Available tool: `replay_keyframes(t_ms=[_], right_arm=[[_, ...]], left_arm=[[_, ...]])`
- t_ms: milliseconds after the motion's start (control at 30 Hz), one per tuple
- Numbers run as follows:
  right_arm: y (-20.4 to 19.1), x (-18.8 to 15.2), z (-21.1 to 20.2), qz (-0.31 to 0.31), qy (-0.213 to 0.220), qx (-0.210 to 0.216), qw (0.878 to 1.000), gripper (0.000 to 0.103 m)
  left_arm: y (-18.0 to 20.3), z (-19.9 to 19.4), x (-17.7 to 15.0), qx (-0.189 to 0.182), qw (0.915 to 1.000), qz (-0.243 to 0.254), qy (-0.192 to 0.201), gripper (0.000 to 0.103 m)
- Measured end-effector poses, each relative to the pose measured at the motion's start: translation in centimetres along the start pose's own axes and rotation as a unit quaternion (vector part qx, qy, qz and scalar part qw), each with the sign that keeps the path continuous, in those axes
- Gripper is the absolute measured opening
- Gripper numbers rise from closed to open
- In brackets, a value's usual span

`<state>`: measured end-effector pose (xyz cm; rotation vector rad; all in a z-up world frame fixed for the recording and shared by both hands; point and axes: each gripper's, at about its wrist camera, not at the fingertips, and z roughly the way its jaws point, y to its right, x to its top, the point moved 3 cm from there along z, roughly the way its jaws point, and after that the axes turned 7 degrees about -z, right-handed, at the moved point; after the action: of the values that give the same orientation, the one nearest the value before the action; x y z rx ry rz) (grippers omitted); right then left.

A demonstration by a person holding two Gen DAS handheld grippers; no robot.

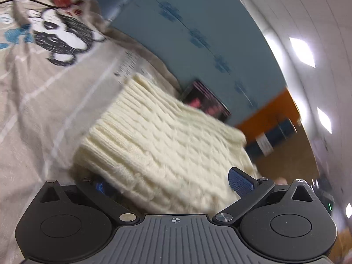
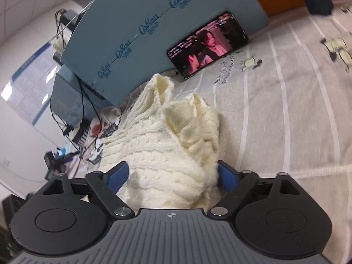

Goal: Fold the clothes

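Both tongs (image 1: 171,183) (image 2: 173,176) around cream sweater (image 2: 171,145)

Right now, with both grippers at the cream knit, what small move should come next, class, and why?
Probably lower the cream knit onto the bedsheet and spread it: it bunches in loose folds between the right gripper's pads, and the left gripper straddles its edge, so neither fold line lies flat.

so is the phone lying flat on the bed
No, the phone stands on its long edge on the bedsheet, tilted back against the blue board, with a video playing on its screen.
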<state>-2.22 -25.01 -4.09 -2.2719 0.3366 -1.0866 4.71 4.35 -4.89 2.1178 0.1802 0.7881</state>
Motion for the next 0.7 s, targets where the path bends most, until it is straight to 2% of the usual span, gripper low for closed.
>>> replay_keyframes(t_ms=[33, 67, 100, 133, 167, 200, 300, 367, 500, 700], right_arm=[[0.0, -0.1, -0.1, 0.008, 0.001, -0.005, 1.0, 0.072], [-0.1, -0.3, -0.2, 0.016, 0.003, -0.008, 1.0, 0.066], [-0.2, -0.5, -0.2, 0.023, 0.006, -0.01, 1.0, 0.065], [-0.4, -0.7, -0.3, 0.024, 0.009, -0.011, 1.0, 0.063], [-0.6, -1.0, -0.3, 0.019, 0.013, -0.01, 1.0, 0.055], [-0.9, -1.2, -0.3, 0.016, 0.015, -0.004, 1.0, 0.05], [-2.2, -1.8, -0.4, 0.002, 0.024, 0.023, 0.999, 0.031], [-3.4, -1.9, -0.6, -0.006, 0.033, 0.04, 0.999, 0.025], [-6.5, -2.1, 0.2, -0.008, 0.039, 0.078, 0.996, 0.024], [-12.6, -1.6, 4.5, -0.036, 0.038, 0.124, 0.991, 0.023]], left_arm=[[-0.1, 0.0, 0.2, 0.006, 0.9999, -0.007, 0.014, 0.098], [-0.1, 0.2, 0.2, 0.025, 0.9994, 0.002, 0.026, 0.086], [-0.2, 0.3, 0.3, 0.044, 0.9983, 0.013, 0.037, 0.066], [-0.2, 0.4, 0.4, 0.063, 0.9966, 0.023, 0.049, 0.054], [-0.2, 0.5, 0.4, 0.067, 0.9962, 0.032, 0.047, 0.041], [-0.3, 0.5, 0.5, 0.071, 0.9957, 0.04, 0.044, 0.037], [0.0, -0.5, 0.7, 0.021, 0.9979, 0.044, 0.042, 0.027], [0.6, -2.0, 1.2, 0.013, 0.9957, 0.069, 0.06, 0.025], [0.9, -5.8, 2.4, 0.004, 0.9889, 0.105, 0.105, 0.024], [-0.8, -10.8, 6.2, 0.028, 0.9741, 0.124, 0.187, 0.024]])
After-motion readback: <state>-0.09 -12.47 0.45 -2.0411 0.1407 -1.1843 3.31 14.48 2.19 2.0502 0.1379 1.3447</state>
